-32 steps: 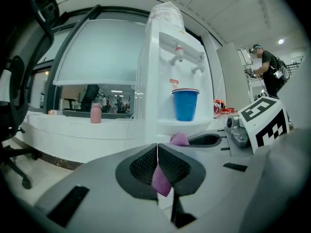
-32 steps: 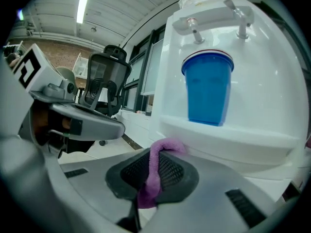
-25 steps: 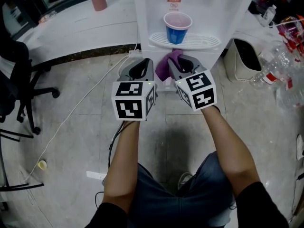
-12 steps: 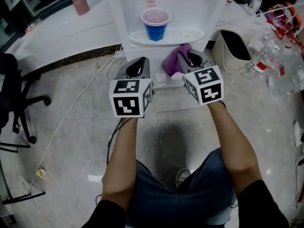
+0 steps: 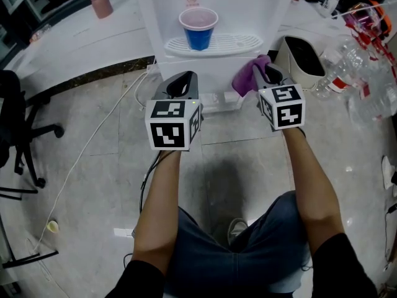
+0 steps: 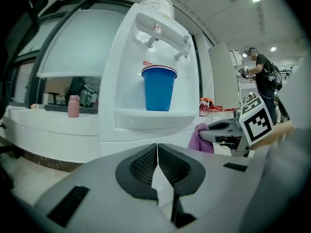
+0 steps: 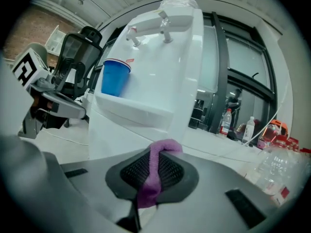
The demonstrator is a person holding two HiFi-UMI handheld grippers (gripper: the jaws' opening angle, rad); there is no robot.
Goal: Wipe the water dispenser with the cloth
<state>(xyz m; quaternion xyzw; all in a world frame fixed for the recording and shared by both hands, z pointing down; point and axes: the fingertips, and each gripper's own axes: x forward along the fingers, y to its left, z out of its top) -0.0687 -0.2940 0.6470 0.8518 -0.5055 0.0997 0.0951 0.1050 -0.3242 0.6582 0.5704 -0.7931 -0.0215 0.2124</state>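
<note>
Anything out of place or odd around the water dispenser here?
A blue cup stands on the drip tray of the water dispenser, in the way of wiping there. Clear plastic bottles lie heaped on the floor to its right. Nothing looks spilled or damaged.

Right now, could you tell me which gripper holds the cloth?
The right gripper: purple cloth is pinched in its jaws; the left gripper is shut, empty.
</note>
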